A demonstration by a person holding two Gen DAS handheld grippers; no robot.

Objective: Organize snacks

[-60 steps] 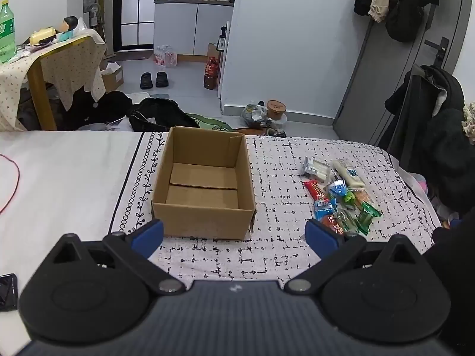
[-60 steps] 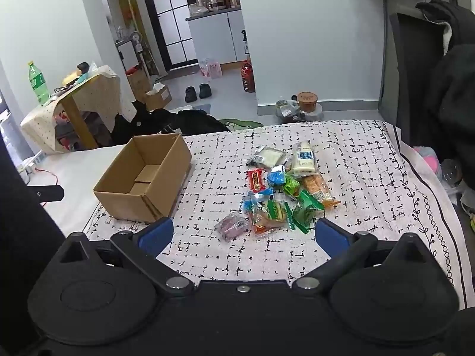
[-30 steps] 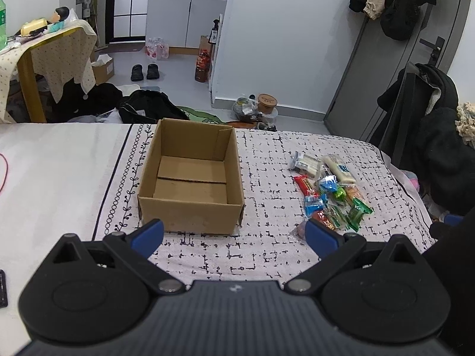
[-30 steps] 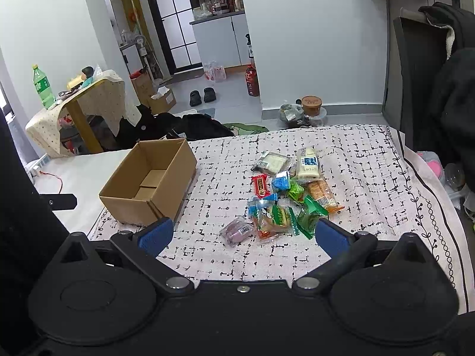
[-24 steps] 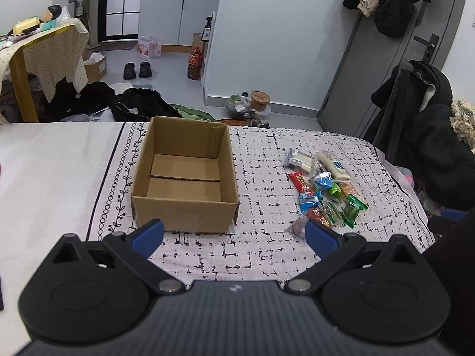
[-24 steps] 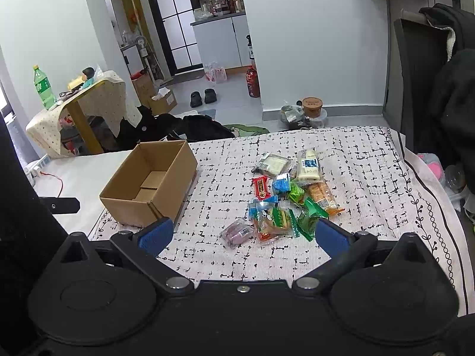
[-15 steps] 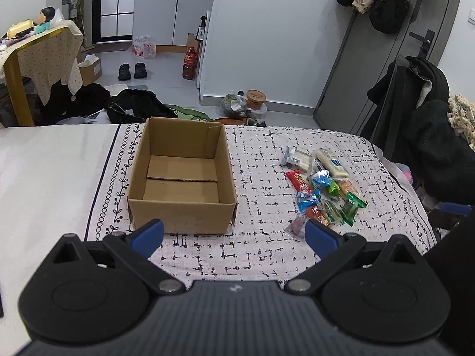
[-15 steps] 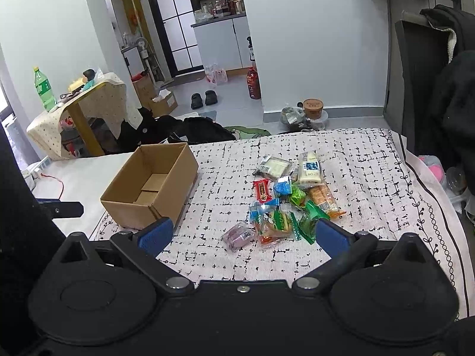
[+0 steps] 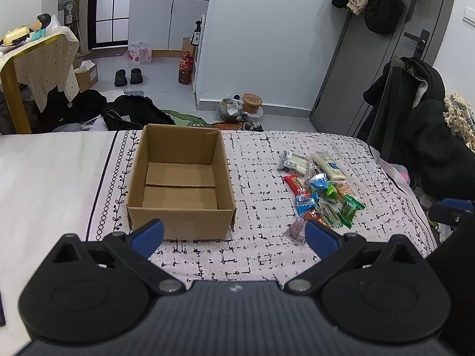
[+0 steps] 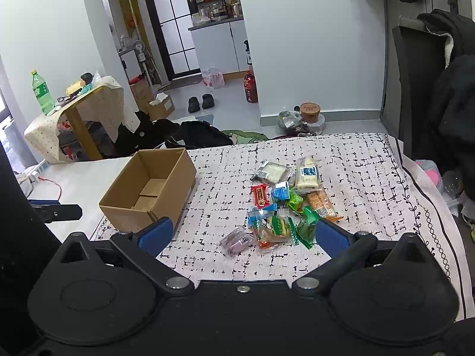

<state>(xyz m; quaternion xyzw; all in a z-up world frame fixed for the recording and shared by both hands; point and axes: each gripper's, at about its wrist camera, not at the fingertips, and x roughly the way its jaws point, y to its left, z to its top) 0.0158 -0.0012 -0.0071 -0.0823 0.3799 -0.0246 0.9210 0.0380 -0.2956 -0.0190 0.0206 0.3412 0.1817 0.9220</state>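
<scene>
Both views have pulled back; left gripper [image 9: 233, 234] and right gripper [image 10: 242, 235] gape empty, partly hiding box [image 9: 181, 178] and snacks [image 10: 285, 204].

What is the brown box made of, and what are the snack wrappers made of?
The box looks like plain matte cardboard: brown, with folded flaps on its floor. The snack wrappers seem to be thin shiny plastic, since they glint and crinkle; some look see-through.
</scene>
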